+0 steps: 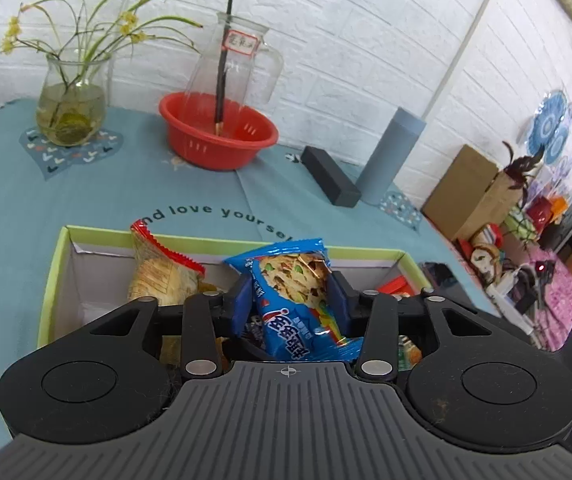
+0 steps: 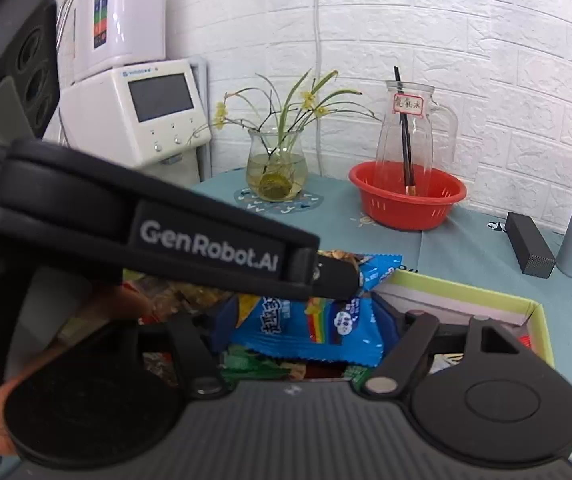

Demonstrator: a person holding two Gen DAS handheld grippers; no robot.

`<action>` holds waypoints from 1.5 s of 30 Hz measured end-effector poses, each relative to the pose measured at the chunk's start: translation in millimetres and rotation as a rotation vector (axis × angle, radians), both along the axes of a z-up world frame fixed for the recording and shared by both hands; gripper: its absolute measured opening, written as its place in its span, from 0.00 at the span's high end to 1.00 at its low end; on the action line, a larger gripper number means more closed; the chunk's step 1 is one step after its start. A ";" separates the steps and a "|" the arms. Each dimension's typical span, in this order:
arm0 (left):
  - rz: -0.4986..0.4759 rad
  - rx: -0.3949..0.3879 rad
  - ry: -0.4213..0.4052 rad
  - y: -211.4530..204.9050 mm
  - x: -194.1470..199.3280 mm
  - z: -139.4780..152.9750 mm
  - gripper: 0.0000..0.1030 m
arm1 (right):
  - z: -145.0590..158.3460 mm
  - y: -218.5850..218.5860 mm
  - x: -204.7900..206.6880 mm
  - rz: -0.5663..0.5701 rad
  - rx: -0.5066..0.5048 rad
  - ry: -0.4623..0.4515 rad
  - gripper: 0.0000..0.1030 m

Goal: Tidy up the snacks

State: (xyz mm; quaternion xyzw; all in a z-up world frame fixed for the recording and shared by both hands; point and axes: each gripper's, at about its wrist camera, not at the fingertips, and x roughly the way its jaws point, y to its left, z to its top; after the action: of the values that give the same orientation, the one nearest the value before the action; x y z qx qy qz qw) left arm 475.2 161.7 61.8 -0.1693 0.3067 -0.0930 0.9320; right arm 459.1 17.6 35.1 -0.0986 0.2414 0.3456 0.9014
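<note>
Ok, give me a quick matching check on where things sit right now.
1 clear glass pitcher
2 blue foil snack packet
3 black rectangular box
4 round glass vase of yellow flowers

A between the fingers of the left gripper
B standing in the red plastic basket
C beside the grey cylinder
D on a patterned mat

Pairs: 1-B, 2-A, 3-C, 4-D.

Snack-crowded box (image 1: 58, 272) (open tablecloth (image 1: 106, 200) beyond)
</note>
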 end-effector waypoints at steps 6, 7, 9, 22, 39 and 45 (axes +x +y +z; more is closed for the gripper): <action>0.014 -0.006 0.002 0.6 0.5 -2.9 0.66 | -1.0 0.8 2.7 -0.003 -0.016 -0.008 0.23; 0.015 0.000 0.000 0.0 0.0 -2.5 0.65 | -0.8 0.8 3.0 -0.003 -0.017 -0.007 0.23; 0.021 0.012 -0.006 -1.1 -0.7 -0.7 0.64 | -0.6 0.5 3.7 -0.004 -0.013 -0.003 0.22; 0.087 0.015 -0.284 1.4 -89.0 82.8 0.22 | 50.2 -56.4 -26.2 -0.078 0.143 -0.041 0.00; 0.167 0.002 -0.190 -65.5 -296.8 25.4 0.12 | 1.0 -159.0 -261.4 -0.364 0.181 0.058 0.00; 0.138 0.034 -0.163 -85.5 -367.6 -1.7 0.13 | 2.3 -170.6 -336.1 -0.450 0.218 0.001 0.00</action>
State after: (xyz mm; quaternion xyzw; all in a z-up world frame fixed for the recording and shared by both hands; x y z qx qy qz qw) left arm 107.6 76.2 60.1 -0.1662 0.2189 -0.0370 0.9608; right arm 123.0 -153.0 37.4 0.0558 0.2191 0.1605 0.9608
